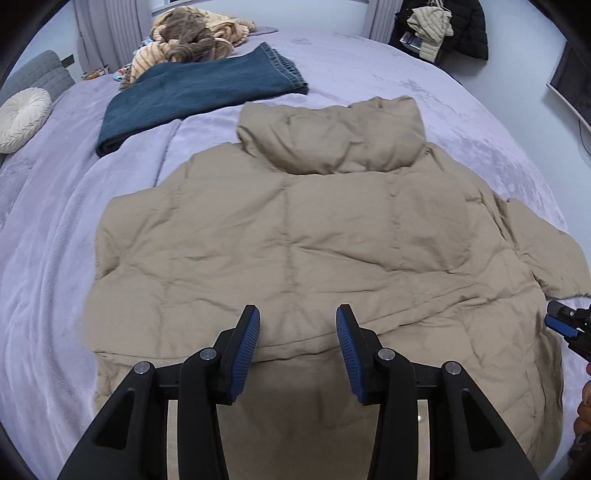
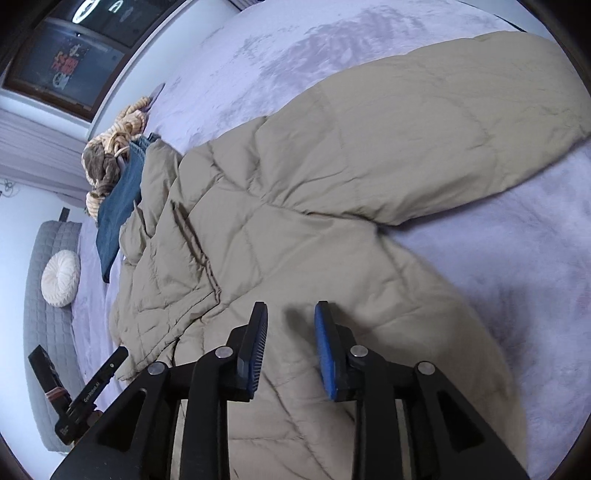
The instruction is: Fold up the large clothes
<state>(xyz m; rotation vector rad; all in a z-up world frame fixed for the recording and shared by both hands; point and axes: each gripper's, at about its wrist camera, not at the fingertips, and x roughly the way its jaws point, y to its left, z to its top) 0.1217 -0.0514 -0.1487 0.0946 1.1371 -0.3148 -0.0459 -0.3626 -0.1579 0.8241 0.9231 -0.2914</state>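
A beige puffer jacket (image 1: 295, 236) lies back-up on the lilac bedspread (image 1: 51, 236), hood away from me. My left gripper (image 1: 297, 317) is open and empty, hovering over the jacket's lower hem. One sleeve stretches out to the right (image 1: 546, 254). My right gripper (image 2: 290, 314) is open and empty, just above the jacket's side near the underarm; the jacket (image 2: 332, 177) and its long sleeve (image 2: 461, 122) fill that view. The right gripper also shows at the right edge of the left wrist view (image 1: 565, 325). The left gripper's handle (image 2: 92, 391) shows at the lower left of the right wrist view.
Folded blue jeans (image 1: 199, 92) lie beyond the jacket at upper left. A heap of striped and brown clothes (image 1: 192, 40) sits behind them. A round white cushion (image 1: 22, 118) rests on a grey headboard (image 2: 40, 332). Dark coats (image 1: 443, 29) hang at far right.
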